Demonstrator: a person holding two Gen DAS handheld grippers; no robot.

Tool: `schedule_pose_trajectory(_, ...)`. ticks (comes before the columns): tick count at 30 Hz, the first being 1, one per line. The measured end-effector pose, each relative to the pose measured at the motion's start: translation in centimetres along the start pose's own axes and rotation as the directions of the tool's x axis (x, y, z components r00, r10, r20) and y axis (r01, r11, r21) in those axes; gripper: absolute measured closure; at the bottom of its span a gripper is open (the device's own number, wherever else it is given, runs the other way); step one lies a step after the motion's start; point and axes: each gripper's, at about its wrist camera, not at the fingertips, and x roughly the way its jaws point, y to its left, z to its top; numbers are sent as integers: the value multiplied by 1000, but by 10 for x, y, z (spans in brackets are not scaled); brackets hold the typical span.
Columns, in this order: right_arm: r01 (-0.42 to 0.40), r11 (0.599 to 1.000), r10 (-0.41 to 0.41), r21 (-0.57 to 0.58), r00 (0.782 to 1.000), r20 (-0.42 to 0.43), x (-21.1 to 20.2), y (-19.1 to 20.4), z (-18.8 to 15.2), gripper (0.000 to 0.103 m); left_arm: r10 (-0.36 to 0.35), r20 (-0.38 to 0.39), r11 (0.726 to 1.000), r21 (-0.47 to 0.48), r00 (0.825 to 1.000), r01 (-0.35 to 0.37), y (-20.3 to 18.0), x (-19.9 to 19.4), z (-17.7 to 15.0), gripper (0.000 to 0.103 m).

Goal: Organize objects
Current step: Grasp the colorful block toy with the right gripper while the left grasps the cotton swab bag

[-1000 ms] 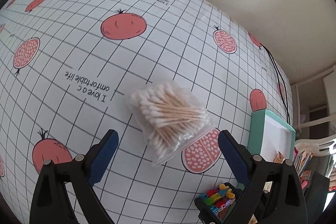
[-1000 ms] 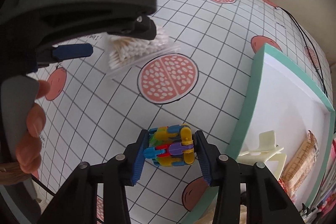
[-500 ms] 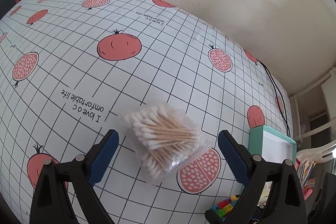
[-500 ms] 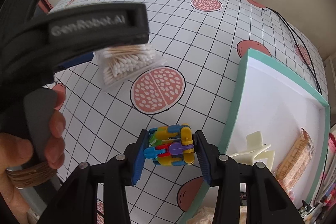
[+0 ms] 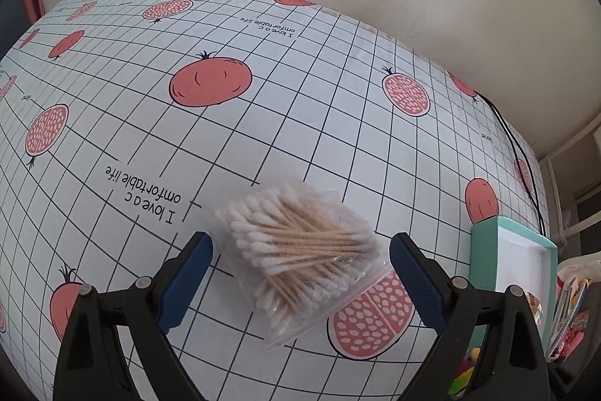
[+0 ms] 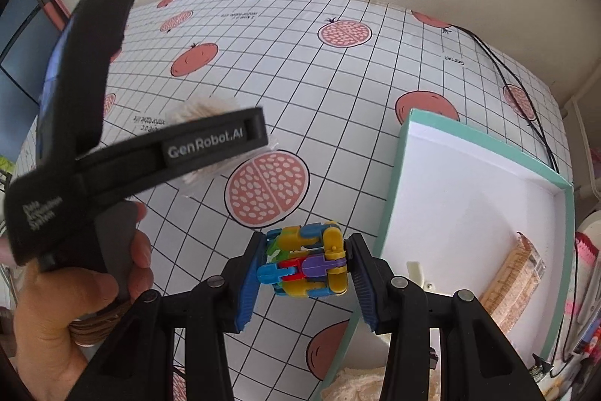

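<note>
We hold our left gripper (image 5: 300,273) over the table (image 5: 300,93), its blue-padded fingers (image 5: 188,273) spread wide and released, with nothing between the pads. Just ahead of them, lying on the grid-patterned cloth with its pomegranate prints, sits the clear bag of cotton swabs (image 5: 300,250). The bag lies flat, one corner overlapping the halved pomegranate print (image 5: 372,318) at its right, and the printed line of text runs just to its left. The fingers flank the bag on both sides but we cannot tell whether they touch it.

Our right gripper (image 6: 306,269) is clenched on the colourful block cube (image 6: 306,264), a small cluster of blue, yellow, red, purple and green pieces pressed between both blue pads and lifted above the cloth. Just to its right stands the teal-rimmed box (image 6: 390,213) with a white inside; the cube hangs near the box's left wall, still outside it. In the box we see a wrapped biscuit pack (image 6: 514,284) near the right wall and a pale plastic piece (image 6: 417,273), partly hidden behind our right finger.

From the right wrist view, our left hand (image 6: 67,318) grips the handle of the left gripper at the left, and that tool's black body covers much of the swab bag. A black cable (image 6: 518,93) runs across the far right of the table.
</note>
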Motion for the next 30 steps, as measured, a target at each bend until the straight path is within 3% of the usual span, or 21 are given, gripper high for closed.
schedule_pose_trajectory(4,3,1000,-3,8,1000,9,0,-1,2,56,7,-14,1000,1,1000,-7,2,2,0,19)
schedule_pose_trajectory(8,10,1000,-10,13,1000,8,0,0,0,56,3,-20,1000,14,1000,-3,2,0,2,40)
schedule_pose_trajectory(11,14,1000,-14,22,1000,3,1,-2,-1,56,2,-22,1000,29,1000,-1,2,-1,3,46)
schedule_pose_trajectory(22,29,998,-30,50,1000,8,-3,-6,-2,56,0,-50,999,42,999,2,7,-6,11,55)
schedule_pose_trajectory(30,44,997,-46,70,999,25,-9,-9,-2,56,-17,-14,1000,25,1000,17,10,-25,21,56)
